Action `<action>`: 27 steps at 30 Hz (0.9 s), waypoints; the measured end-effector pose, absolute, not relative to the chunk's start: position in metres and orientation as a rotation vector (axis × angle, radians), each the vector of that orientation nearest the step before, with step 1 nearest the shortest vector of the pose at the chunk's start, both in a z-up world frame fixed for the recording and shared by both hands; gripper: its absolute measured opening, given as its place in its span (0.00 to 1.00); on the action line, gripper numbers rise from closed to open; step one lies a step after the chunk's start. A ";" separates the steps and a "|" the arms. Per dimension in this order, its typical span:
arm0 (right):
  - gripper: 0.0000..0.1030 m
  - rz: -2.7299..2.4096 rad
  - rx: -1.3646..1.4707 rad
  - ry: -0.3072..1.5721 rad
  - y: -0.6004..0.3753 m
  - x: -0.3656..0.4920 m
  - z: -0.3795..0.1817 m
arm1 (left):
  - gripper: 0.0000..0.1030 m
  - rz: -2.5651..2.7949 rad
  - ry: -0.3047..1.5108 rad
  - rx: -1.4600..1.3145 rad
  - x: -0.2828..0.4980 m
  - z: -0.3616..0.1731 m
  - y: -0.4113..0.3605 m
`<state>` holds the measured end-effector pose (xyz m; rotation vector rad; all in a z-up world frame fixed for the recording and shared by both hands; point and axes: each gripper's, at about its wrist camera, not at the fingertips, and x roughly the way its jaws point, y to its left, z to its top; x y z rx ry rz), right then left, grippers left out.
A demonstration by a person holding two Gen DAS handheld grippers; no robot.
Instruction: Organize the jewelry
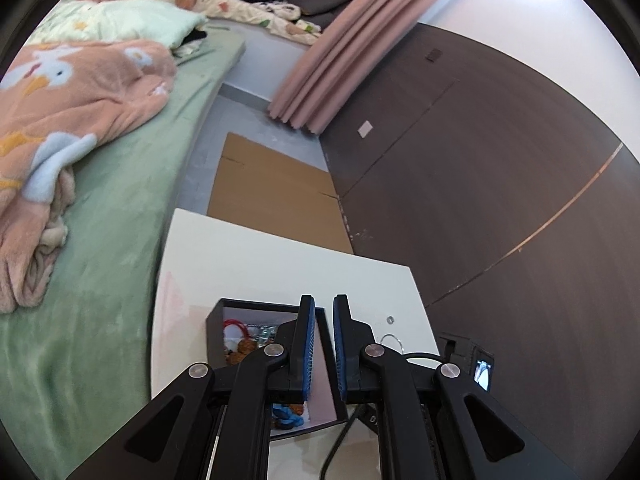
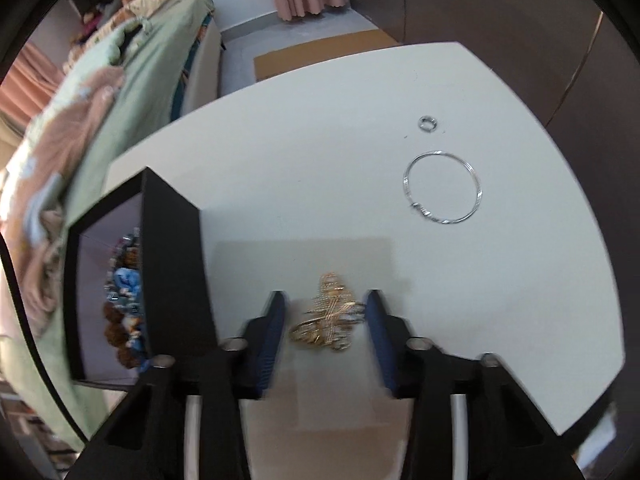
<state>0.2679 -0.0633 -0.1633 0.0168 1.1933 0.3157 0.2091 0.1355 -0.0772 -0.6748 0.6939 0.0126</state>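
A black jewelry box (image 2: 172, 264) stands open on the white table (image 2: 320, 140), holding several beaded pieces, red, blue and brown; it also shows in the left wrist view (image 1: 214, 320). My right gripper (image 2: 325, 312) is open, its jaws on either side of a gold and silver tangle of jewelry (image 2: 330, 314) lying on the table. A thin silver bangle (image 2: 442, 187) and a small silver ring (image 2: 428, 123) lie further right. My left gripper (image 1: 324, 312) hovers over the box's right wall, jaws nearly closed with a narrow gap, holding nothing.
A bed with a green sheet (image 1: 120, 208) and a pink blanket (image 1: 60, 120) runs along the table's left. Flat cardboard (image 1: 272, 188) lies on the floor beyond the table. A dark wardrobe (image 1: 500, 180) stands to the right, pink curtains (image 1: 340, 48) behind.
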 end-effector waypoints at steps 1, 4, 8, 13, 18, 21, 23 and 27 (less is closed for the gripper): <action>0.31 0.320 0.026 1.199 -0.065 0.269 -0.163 | 0.09 0.021 0.697 -0.682 0.209 -0.078 0.138; 0.19 0.356 0.075 1.199 -0.073 0.271 -0.161 | 0.09 0.036 0.701 -0.701 0.208 -0.081 0.144; 0.14 0.367 0.102 1.173 -0.083 0.269 -0.148 | 0.09 0.040 0.706 -0.711 0.208 -0.082 0.145; 0.14 0.399 0.162 1.137 -0.092 0.270 -0.130 | 0.09 0.039 0.705 -0.705 0.207 -0.082 0.145; 0.14 0.472 0.206 1.077 -0.087 0.262 -0.103 | 0.09 0.045 0.708 -0.709 0.208 -0.082 0.147; 0.14 0.529 0.216 1.043 -0.071 0.261 -0.087 | 0.09 0.051 0.710 -0.708 0.208 -0.082 0.148; 0.14 0.585 0.231 1.027 -0.060 0.259 -0.077 | 0.09 0.057 0.712 -0.713 0.207 -0.083 0.149; 0.14 0.701 0.285 1.005 -0.036 0.259 -0.068 | 0.09 0.081 0.708 -0.726 0.205 -0.084 0.154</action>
